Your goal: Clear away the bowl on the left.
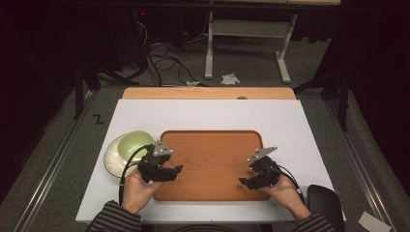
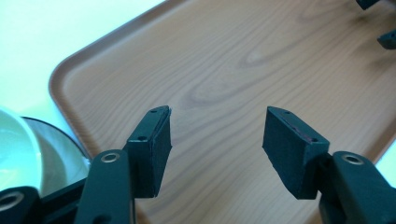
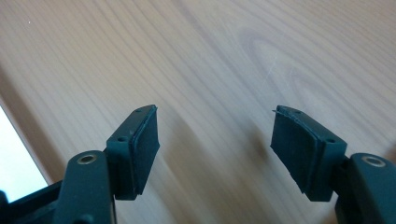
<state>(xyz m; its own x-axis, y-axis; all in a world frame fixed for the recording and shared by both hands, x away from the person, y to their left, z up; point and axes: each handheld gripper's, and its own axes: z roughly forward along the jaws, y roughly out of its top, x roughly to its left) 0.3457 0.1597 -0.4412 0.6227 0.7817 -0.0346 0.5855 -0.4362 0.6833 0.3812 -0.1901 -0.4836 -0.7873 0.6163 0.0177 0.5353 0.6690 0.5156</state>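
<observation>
Overhead, a person sits at a white table (image 1: 203, 116) with a two-jaw tool in each hand. A wooden tray (image 1: 212, 145) lies in the middle of the table, its floor bare. Just left of the tray, a pale green bowl (image 1: 135, 143) sits on a white plate (image 1: 112, 157); the plate's edge lies right beside the tray's left rim.

Judging by this layout, the work looks to be at its start: nothing has been placed on the tray, and the bowl and plate lie outside it. If they are meant to go onto the tray, all of that is left to do.

The left tool (image 1: 172, 172) hovers over the tray's near left corner, close to the bowl and plate. In the left gripper view, its jaws stand wide apart with only wood grain between them, holding nothing; the bowl (image 2: 14, 154) and the plate (image 2: 70, 154) appear at the lower left, beside the tray's rounded corner (image 2: 60, 79).

The right tool (image 1: 244, 181) hovers over the tray's near right part, well apart from the bowl. In the right gripper view, its jaws are likewise spread wide above bare tray wood (image 3: 210, 56), gripping and touching nothing.
</observation>
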